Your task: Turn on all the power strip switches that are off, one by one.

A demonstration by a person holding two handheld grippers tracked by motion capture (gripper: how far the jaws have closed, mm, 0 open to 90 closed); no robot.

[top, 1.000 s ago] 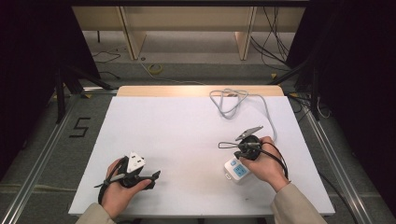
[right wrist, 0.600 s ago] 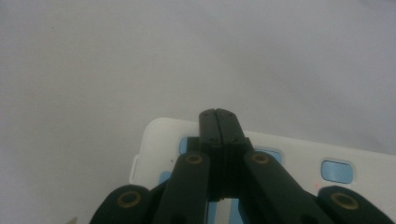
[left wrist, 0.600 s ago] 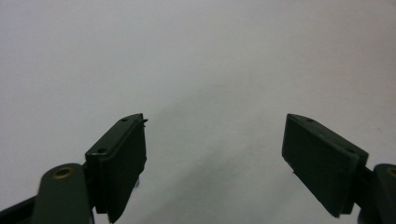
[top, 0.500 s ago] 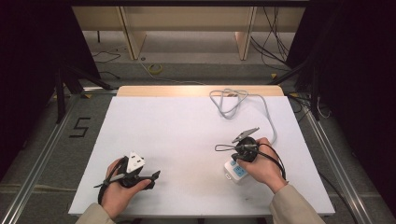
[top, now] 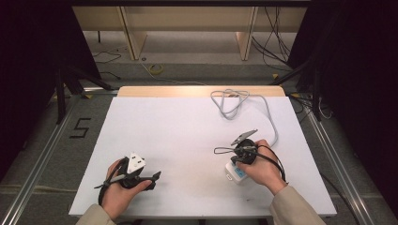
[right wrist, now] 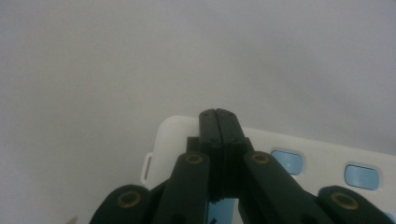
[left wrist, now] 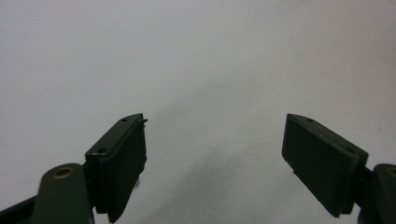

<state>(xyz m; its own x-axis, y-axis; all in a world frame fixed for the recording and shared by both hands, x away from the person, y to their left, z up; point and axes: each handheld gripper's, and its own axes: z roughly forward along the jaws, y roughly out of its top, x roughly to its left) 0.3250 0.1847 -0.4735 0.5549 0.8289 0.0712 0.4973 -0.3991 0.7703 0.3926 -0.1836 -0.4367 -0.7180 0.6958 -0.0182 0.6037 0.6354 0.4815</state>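
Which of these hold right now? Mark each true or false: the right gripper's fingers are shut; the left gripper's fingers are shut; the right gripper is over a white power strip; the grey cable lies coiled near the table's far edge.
1. The right gripper has its fingers shut. True.
2. The left gripper has its fingers shut. False: they stand wide apart with nothing between them.
3. The right gripper is over a white power strip. True: its tips sit above the strip's end.
4. The grey cable lies coiled near the table's far edge. True.

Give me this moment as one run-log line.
left gripper: open, empty, over table | right gripper: shut, tips over white power strip | cable: coiled at far edge
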